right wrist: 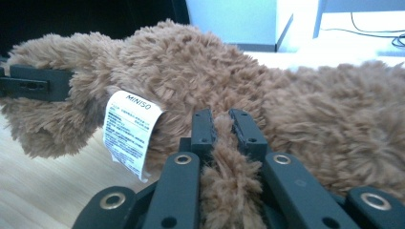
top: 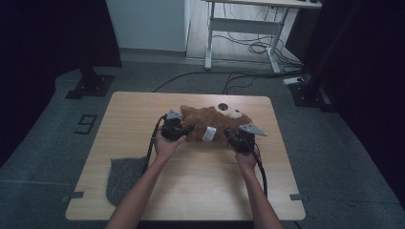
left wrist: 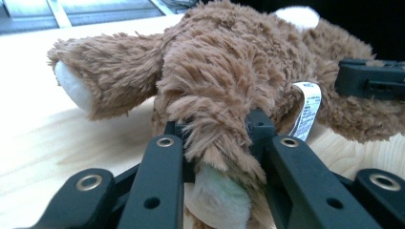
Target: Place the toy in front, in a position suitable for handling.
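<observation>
A brown plush toy (top: 210,121) with a white label (top: 208,133) lies at the middle of the wooden table (top: 191,191). My left gripper (top: 186,130) is at its left side. In the left gripper view this gripper (left wrist: 215,126) is shut on a furry limb of the plush toy (left wrist: 229,62) that ends in a white paw. My right gripper (top: 230,133) is at the toy's right side. In the right gripper view this gripper (right wrist: 222,124) pinches a fold of fur on the plush toy (right wrist: 191,62), beside the label (right wrist: 131,131).
A grey cloth (top: 125,176) lies at the table's front left. A round hole (top: 223,107) sits in the tabletop just behind the toy. Beyond the table are a white desk frame (top: 208,43), floor cables and black stand bases (top: 90,86).
</observation>
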`<act>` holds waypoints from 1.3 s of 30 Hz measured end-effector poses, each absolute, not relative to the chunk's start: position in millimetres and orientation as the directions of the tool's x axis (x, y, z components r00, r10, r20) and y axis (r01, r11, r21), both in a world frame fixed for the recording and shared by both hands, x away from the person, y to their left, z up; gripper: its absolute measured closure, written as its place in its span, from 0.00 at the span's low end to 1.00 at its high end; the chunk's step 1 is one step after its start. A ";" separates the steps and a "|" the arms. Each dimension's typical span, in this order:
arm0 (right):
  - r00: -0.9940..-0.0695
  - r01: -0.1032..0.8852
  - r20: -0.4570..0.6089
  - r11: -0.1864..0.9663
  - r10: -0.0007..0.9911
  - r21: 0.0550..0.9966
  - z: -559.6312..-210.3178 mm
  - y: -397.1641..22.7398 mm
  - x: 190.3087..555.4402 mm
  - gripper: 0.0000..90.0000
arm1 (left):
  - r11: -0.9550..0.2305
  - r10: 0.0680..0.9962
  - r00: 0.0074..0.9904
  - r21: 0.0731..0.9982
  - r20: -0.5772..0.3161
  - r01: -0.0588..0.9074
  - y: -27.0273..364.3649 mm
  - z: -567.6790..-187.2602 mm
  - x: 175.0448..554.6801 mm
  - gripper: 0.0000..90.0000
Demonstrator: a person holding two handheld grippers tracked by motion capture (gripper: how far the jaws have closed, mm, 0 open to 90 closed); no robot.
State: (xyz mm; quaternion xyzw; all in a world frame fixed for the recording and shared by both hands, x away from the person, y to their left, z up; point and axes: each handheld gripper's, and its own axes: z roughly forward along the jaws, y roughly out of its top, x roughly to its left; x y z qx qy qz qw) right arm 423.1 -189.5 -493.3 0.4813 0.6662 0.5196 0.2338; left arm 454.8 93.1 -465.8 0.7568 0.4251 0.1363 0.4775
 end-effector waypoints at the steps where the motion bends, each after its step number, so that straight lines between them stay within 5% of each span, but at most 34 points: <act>1: -0.427 0.398 0.189 -0.003 0.884 0.917 -493.3 -189.5 423.1 0.90 | -0.183 0.774 0.601 0.839 -0.200 0.513 93.1 -465.8 454.8 0.82; 18: -0.462 0.269 0.142 -0.014 0.875 0.963 -426.6 -181.0 404.3 0.92 | -0.158 0.755 0.631 0.886 -0.177 0.437 112.9 -416.7 435.5 0.81; 39: -0.580 0.318 0.189 0.007 0.792 0.948 -445.9 -133.2 382.5 0.92 | -0.184 0.777 0.601 0.846 -0.187 0.500 168.3 -442.6 402.1 0.81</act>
